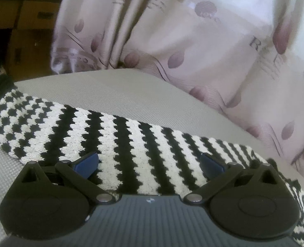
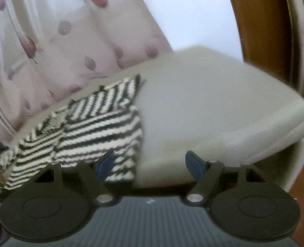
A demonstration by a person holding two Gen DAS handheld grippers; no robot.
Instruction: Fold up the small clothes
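We seem to be between folds: the black-and-white striped knit garment point(image 1: 119, 135) lies on the grey padded surface point(image 1: 114, 94), and neither of our tools has hold of it. Our left gripper point(image 1: 149, 162) hovers low over the cloth with its blue pads spread wide, the stripes showing plainly between them and nothing pinched. Our right gripper point(image 2: 152, 162) is likewise wide apart and empty; its left blue fingertip point(image 2: 106, 162) sits in front of the garment's near edge while the other stands over bare cushion. From the right wrist view the garment point(image 2: 86, 123) looks partly gathered, with one panel laid over another and a flap with diagonal stripes at the far side, near the floral curtain point(image 2: 48, 47); that picture is smeared, so we cannot say for certain how many layers there are or whether the edges line up. From the left wrist view it reads as a long flat band of thick, nubbly knit, zigzag stripes running across it, stretching from the left end of the cushion to under the gripper and beyond. We judge the next move calls for choosing an edge or corner, closing on the fabric only, and carrying it over so the halves meet squarely. The knit looks soft and heavy, likely to sag and drag unless lifted clear.
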